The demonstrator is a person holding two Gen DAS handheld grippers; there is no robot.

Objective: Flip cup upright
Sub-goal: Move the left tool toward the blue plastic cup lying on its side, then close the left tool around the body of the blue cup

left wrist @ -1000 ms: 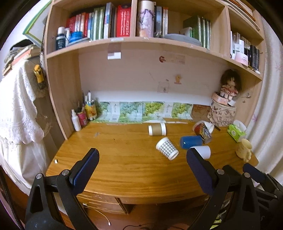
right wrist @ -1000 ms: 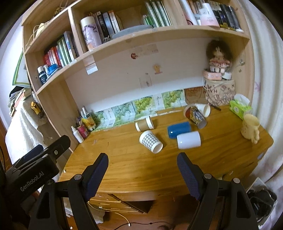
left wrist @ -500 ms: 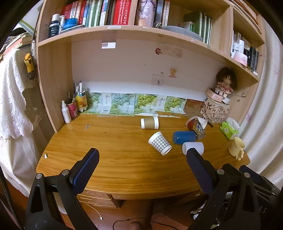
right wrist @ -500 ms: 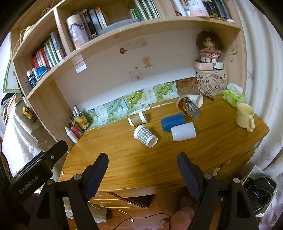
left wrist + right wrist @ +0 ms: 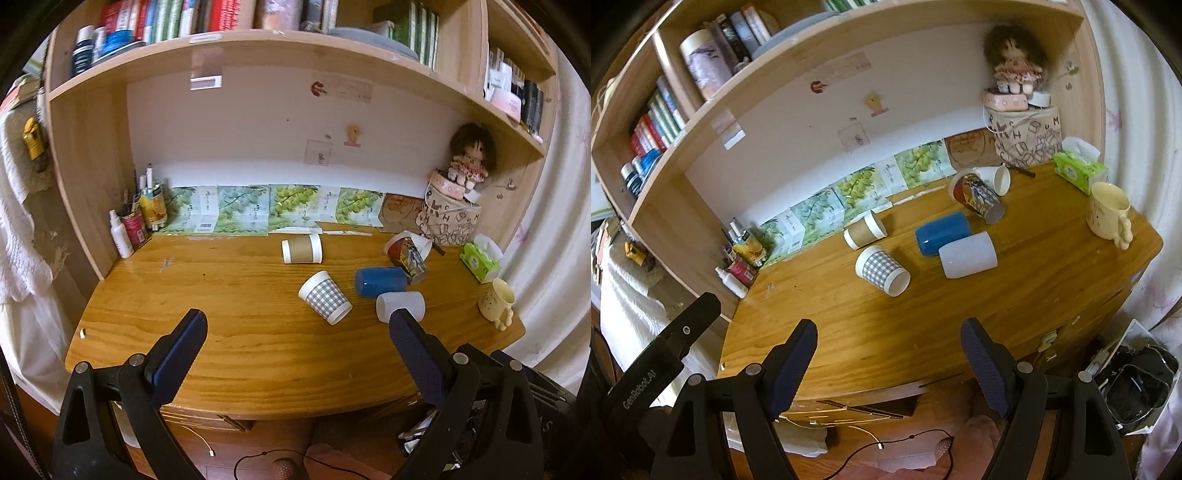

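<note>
You have both tools held back off the front edge of the desk (image 5: 258, 369), which makes sense: nothing is picked yet, and from here each camera takes in every cup at once. Your left gripper (image 5: 295, 354) is spread wide with nothing between its pads, and your right gripper (image 5: 888, 365) is released the same way, also empty.

The cups lie on their sides in a loose cluster toward the right half of the desktop. The checked paper cup (image 5: 325, 297) is nearest the front edge, its mouth pointing toward the front right (an easy first target, I would judge, since nothing crowds it). Behind it, near the back edge, lies the brown paper cup (image 5: 301, 249). The blue cup (image 5: 943, 232) and the white cup (image 5: 967, 254) lie just beside each other, possibly touching. Farther back, a printed cup (image 5: 979, 199) lies against a small white cup (image 5: 997, 179).

The yellow mug (image 5: 1108, 212) near the right edge already stands upright, so leave it.
</note>
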